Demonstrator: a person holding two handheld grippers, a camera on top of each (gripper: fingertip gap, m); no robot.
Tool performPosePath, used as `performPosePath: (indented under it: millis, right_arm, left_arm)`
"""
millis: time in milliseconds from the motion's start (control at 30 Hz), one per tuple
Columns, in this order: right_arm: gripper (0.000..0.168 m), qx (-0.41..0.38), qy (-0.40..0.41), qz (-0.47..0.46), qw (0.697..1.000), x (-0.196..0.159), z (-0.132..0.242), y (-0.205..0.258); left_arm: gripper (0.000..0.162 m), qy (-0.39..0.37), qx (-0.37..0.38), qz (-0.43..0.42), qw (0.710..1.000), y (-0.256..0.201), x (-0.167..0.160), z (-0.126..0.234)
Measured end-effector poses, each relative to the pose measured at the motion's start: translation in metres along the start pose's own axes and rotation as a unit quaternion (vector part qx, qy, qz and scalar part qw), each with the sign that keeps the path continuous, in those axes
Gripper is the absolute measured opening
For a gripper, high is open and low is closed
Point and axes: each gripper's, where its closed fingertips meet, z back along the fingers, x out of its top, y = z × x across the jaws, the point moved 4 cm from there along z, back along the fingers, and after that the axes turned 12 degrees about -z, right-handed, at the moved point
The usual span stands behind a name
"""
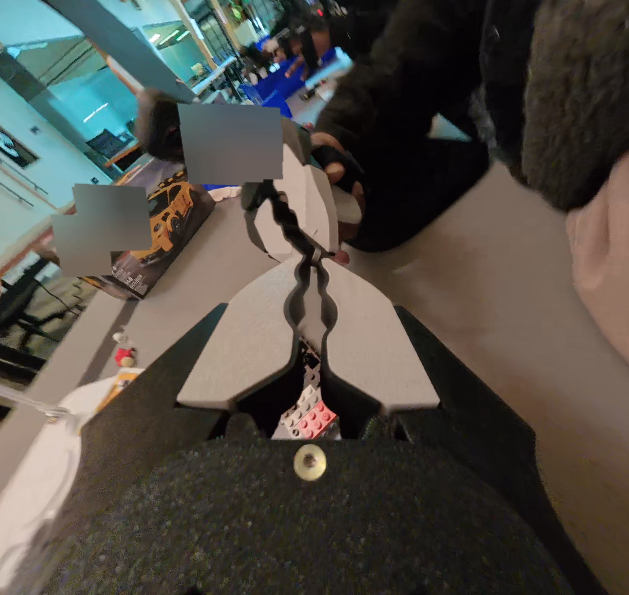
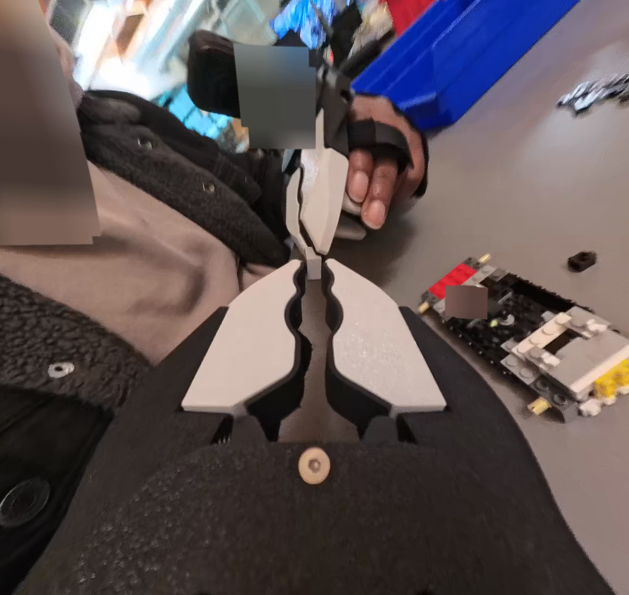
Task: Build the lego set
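A small grey lego piece [image 2: 313,267] hangs above the grey table, pinched between two gripper tips that meet nose to nose. My right gripper [image 2: 313,265] closes on its lower end. My left gripper [image 2: 311,250] comes from above in that view, held by a hand, shut on its upper end. In the left wrist view the left gripper [image 1: 311,263] meets the right gripper [image 1: 315,253] at the piece [image 1: 317,255]. The partly built lego model [image 2: 527,340], black, grey, red and yellow, lies on the table at the right; part of it shows under my left gripper [image 1: 309,415].
A small black piece [image 2: 582,260] lies beyond the model. A pile of loose pieces [image 2: 595,93] and blue bins [image 2: 476,50] are at the back right. The lego box with a yellow car [image 1: 163,238], a red piece [image 1: 124,357] and white paper [image 1: 51,442] are at the left. The person's dark jacket is close by. Only a small space, under 4 cm, lies between the two pairs of fingers.
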Motion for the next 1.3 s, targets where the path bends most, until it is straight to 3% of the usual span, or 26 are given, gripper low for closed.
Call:
performPosePath:
  millis: [67,167,267,400,733,1133,1300]
  right_arm:
    - [0.008,-0.024,-0.057,0.033,0.998,0.008,0.002,0.000]
    - [0.007,-0.083,-0.130,0.121,0.981,0.020,0.005,0.004]
    - [0.007,-0.141,-0.168,0.204,0.954,0.030,0.008,0.011]
    - [0.008,-0.196,-0.171,0.269,0.927,0.034,0.006,0.012]
    - [0.007,-0.240,-0.138,0.333,0.901,0.030,0.006,0.006]
    - [0.007,-0.287,-0.114,0.397,0.865,0.025,-0.001,0.003]
    - [0.007,-0.244,-0.162,0.388,0.874,0.030,0.008,0.013]
  left_arm:
    - [0.004,-0.021,0.009,0.085,0.996,0.010,-0.002,0.002]
    - [0.009,-0.078,-0.005,0.245,0.966,0.024,-0.002,0.006]
    - [0.015,-0.108,0.009,0.313,0.944,0.034,-0.004,0.009]
    - [0.011,-0.135,0.014,0.339,0.931,0.038,0.000,0.010]
    - [0.004,-0.155,-0.004,0.360,0.920,0.036,0.000,0.012]
    - [0.003,-0.133,-0.011,0.350,0.927,0.032,-0.002,0.008]
    - [0.007,-0.152,-0.004,0.430,0.890,0.046,-0.014,0.019]
